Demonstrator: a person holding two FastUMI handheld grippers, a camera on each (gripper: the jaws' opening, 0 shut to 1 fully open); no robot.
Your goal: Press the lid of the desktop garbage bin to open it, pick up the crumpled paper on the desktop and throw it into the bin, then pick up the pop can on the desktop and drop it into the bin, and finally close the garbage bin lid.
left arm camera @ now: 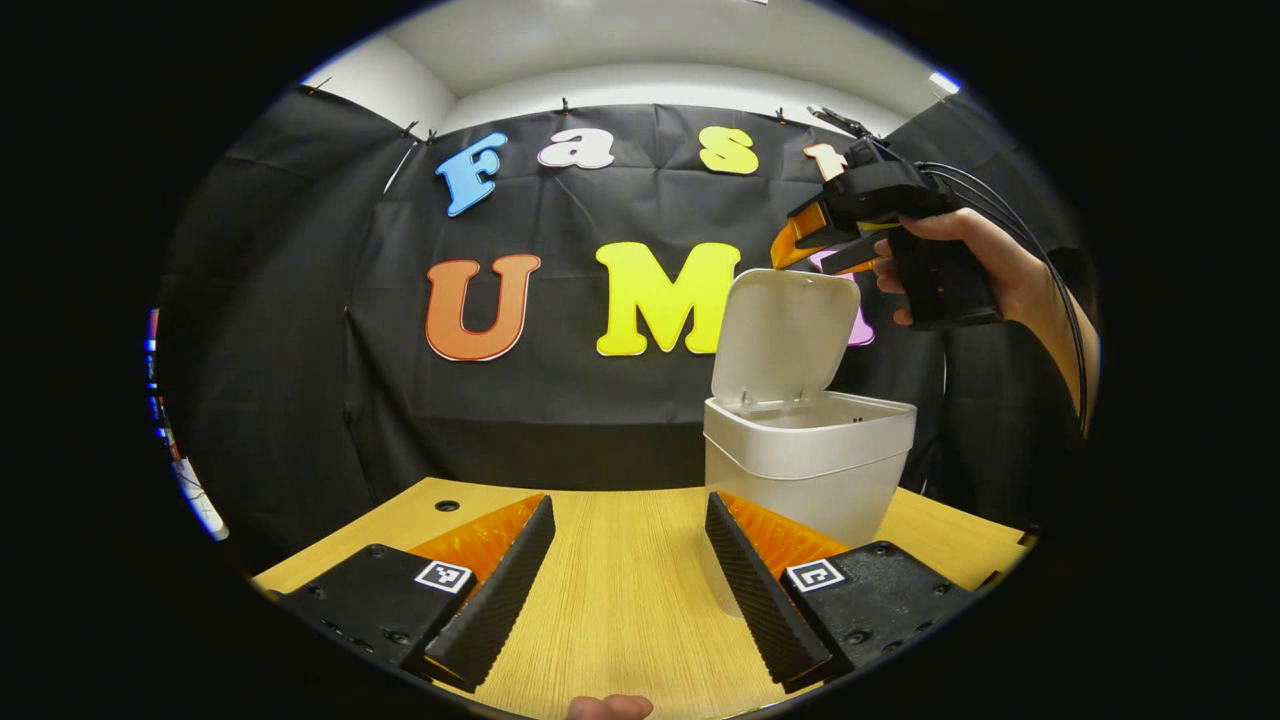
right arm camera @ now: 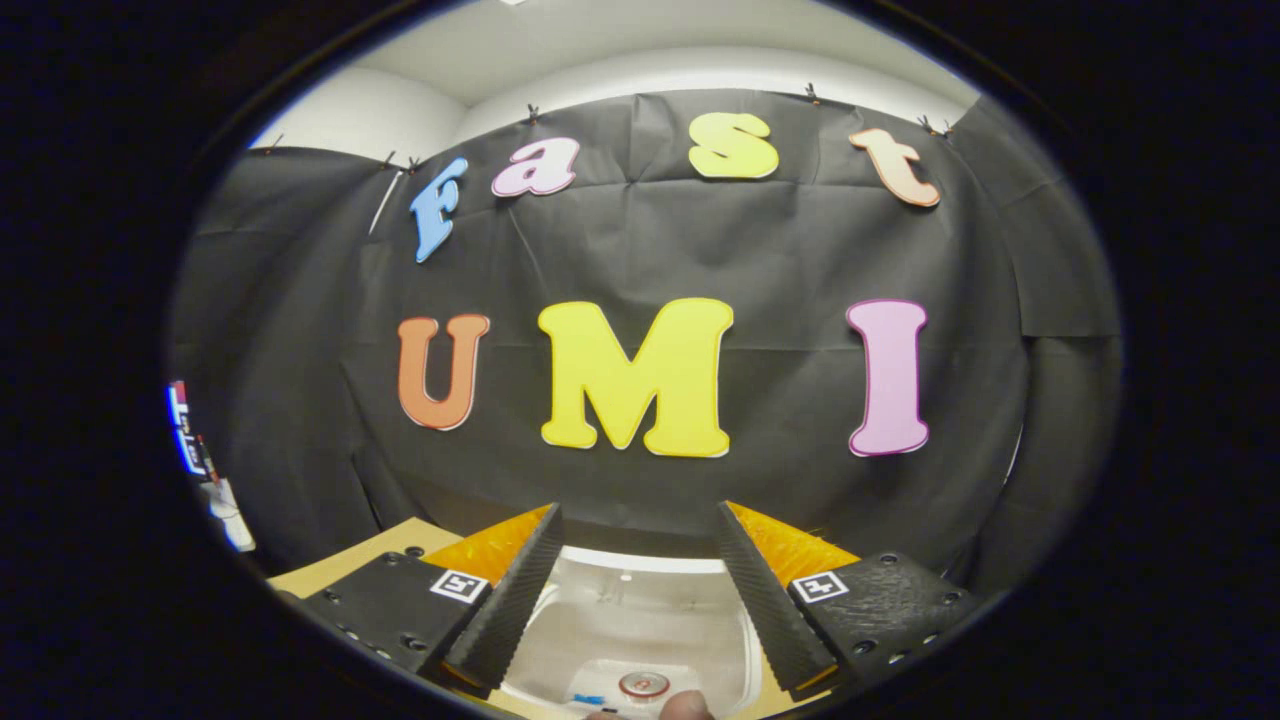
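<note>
Looked nearly done: the white plastic desktop bin [left arm camera: 808,465] stood lid-up on the wooden table [left arm camera: 620,590], can [right arm camera: 643,685] already inside, both the left gripper [left arm camera: 628,580] and right gripper [right arm camera: 640,600] spread empty, so only closing remained.

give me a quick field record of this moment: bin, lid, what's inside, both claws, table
bin: white garbage bin standing on the wooden table
lid: lid up, bin open
inside: pop can lies at the bottom, seen from above in the right gripper view; crumpled paper cannot be told
right claw: right claw held by a hand above the lid, open, holding nothing
left claw: left claw low over the table, open, holding nothing
step left: close the lid
</note>
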